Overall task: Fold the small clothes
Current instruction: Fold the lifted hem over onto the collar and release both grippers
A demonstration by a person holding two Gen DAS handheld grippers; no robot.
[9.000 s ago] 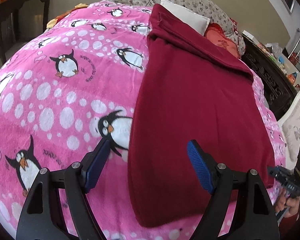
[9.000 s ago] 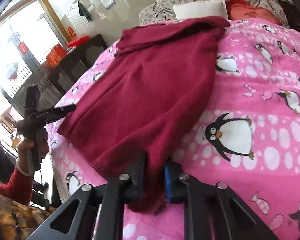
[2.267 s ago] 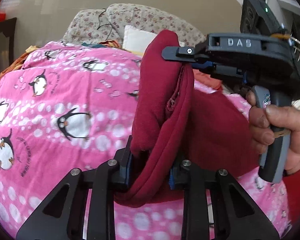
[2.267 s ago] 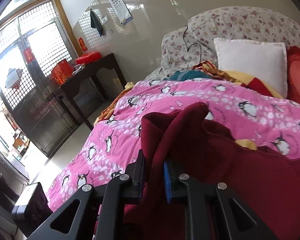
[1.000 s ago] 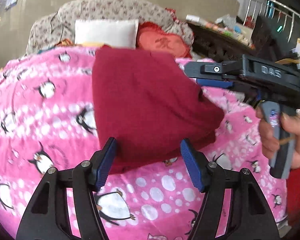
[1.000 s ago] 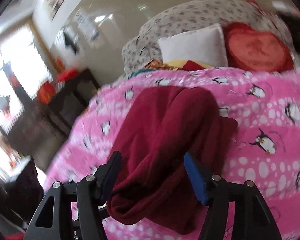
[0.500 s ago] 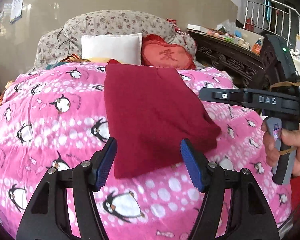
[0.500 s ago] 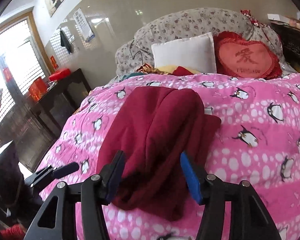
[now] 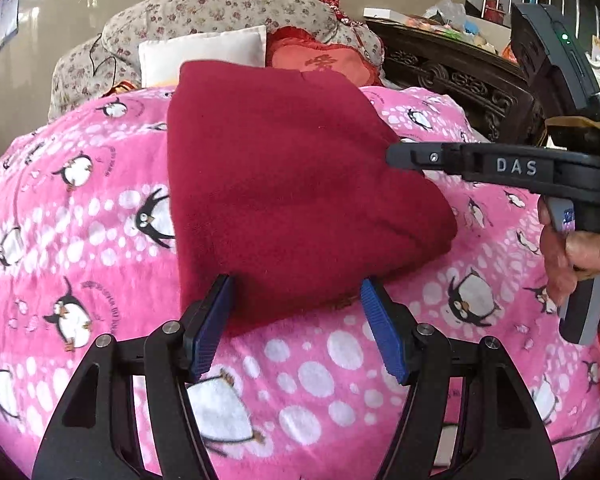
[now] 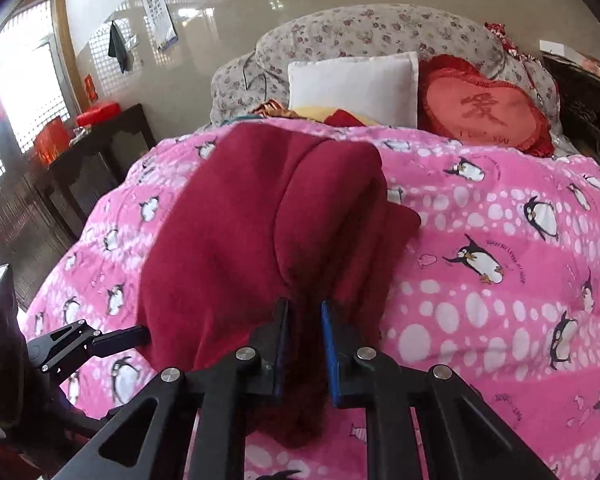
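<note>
Half a second ago spread wide, the right gripper (image 10: 304, 320) now pinches the near edge of the folded red garment (image 9: 284, 184) lying on the penguin blanket (image 9: 80, 216). Left gripper (image 9: 296, 312) stays spread apart, unobstructed. White pillow (image 10: 352, 84) and red heart cushion (image 10: 484, 112) sit behind.

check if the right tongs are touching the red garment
Touching. The right wrist view shows the right tongs closed on a bunched edge of the dark red garment, cloth pinched between both blue pads.
</note>
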